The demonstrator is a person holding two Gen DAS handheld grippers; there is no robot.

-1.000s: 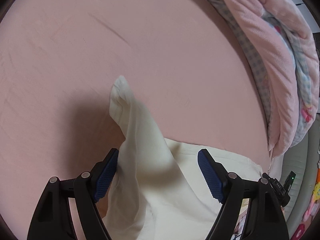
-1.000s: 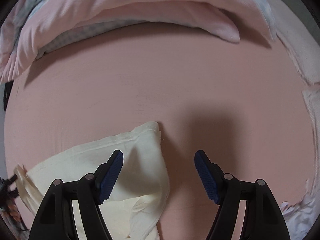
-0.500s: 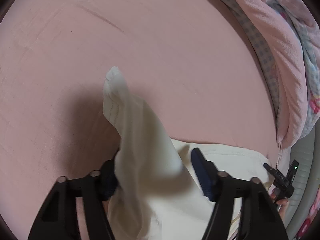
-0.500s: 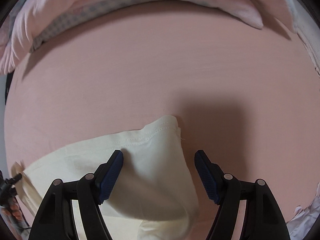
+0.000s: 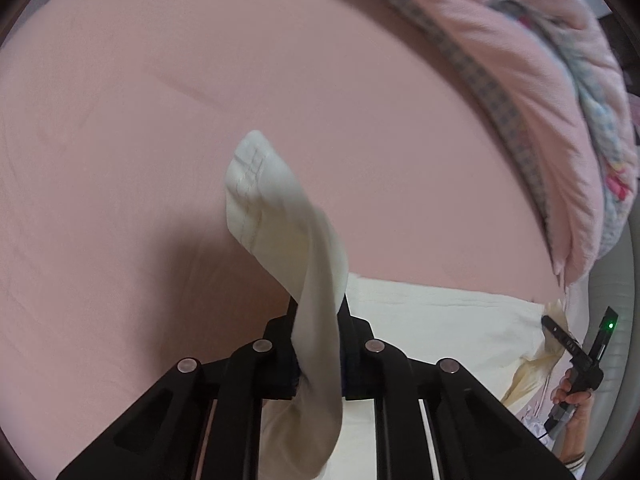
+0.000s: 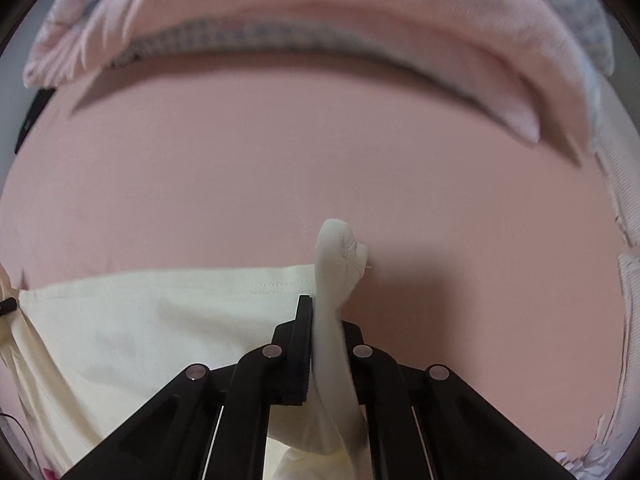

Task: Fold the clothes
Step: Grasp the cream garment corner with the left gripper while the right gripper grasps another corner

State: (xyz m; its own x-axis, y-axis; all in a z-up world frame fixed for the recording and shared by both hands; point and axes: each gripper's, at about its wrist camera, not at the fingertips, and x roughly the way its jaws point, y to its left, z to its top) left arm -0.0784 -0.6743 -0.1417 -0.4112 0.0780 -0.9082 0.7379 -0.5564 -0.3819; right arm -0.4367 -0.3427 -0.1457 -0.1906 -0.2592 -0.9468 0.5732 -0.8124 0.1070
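Cream garment [image 5: 432,320] corners pinched inside both grippers

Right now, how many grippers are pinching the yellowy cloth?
2. The left gripper is shut on one corner of the cream cotton garment; the right gripper is shut on another corner. Both are over the pink bed sheet.

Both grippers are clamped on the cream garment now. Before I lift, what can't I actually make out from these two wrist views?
- What kind of garment the cream garment is: both views cut it off at the bottom edge.
- How many layers the left gripper and right gripper pinch: cloth covers the pads.
- The folded quilt: its pattern is motion-blurred in the right wrist view.
- The person's hand: small, at the left wrist view's rim.
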